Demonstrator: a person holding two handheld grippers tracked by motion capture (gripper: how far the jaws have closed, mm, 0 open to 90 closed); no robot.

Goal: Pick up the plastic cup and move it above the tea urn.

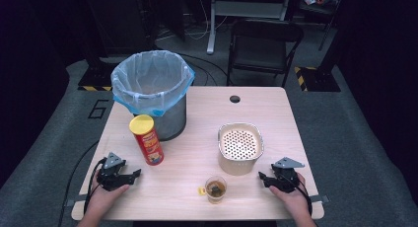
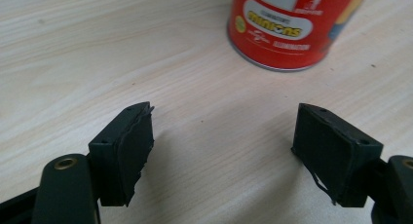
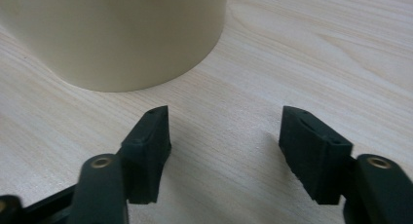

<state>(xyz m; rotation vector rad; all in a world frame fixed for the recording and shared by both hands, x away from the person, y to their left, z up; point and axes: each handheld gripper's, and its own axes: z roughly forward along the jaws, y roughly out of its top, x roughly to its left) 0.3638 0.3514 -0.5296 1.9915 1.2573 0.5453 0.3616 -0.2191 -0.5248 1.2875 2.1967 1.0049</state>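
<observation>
Cream strainer pot (image 3: 117, 34) just ahead of parted right claw (image 3: 224, 136)

A lined bin (image 1: 153, 89) and a folding chair (image 1: 263, 47) stand behind the table (image 1: 197, 138).

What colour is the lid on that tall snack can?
Yellow; the snack can itself is red. The high view shows it best.

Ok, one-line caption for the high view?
Both tongs, left and right, rest open on the table flanking a tea glass.
</observation>
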